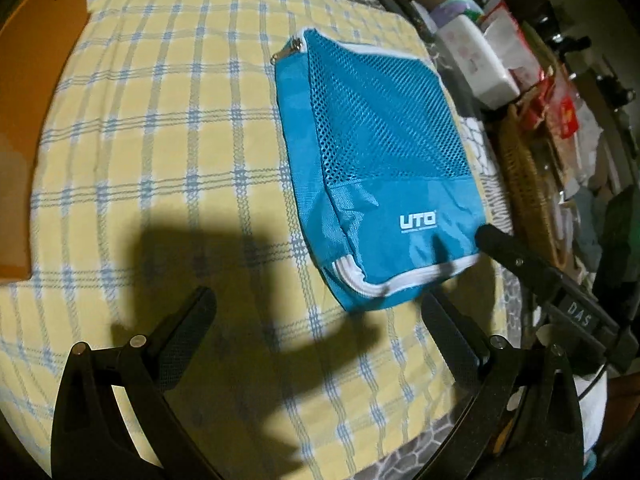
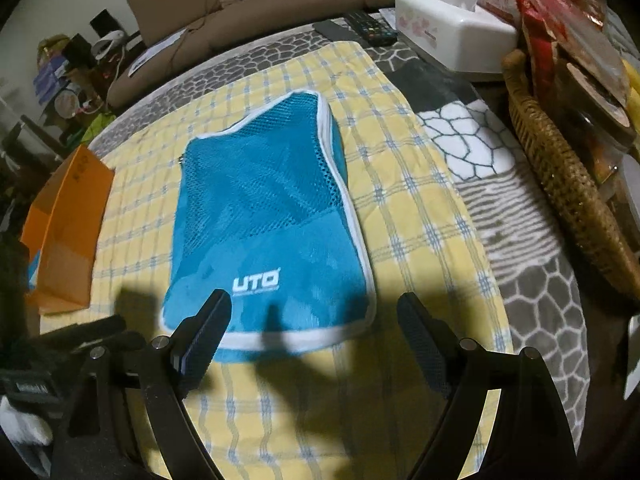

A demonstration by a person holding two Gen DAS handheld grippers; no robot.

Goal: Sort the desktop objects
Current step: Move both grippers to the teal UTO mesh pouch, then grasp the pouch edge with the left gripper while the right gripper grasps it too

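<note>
A blue mesh pouch (image 1: 372, 168) marked UTO, with white piping and a zipper, lies flat on the yellow checked cloth (image 1: 160, 140); it also shows in the right wrist view (image 2: 264, 216). My left gripper (image 1: 320, 308) is open and empty above the cloth, just short of the pouch's near corner. My right gripper (image 2: 316, 312) is open and empty, hovering over the pouch's near edge; its left finger (image 2: 204, 332) overlaps the pouch. The right gripper's fingertip also shows in the left wrist view (image 1: 504, 248), beside the pouch.
An orange box (image 2: 68, 224) sits on the cloth's left side, also in the left wrist view (image 1: 40, 92). A wicker basket (image 2: 568, 184) of packets stands on the right. A white tissue box (image 2: 452, 32) and a remote (image 2: 368, 28) lie at the back.
</note>
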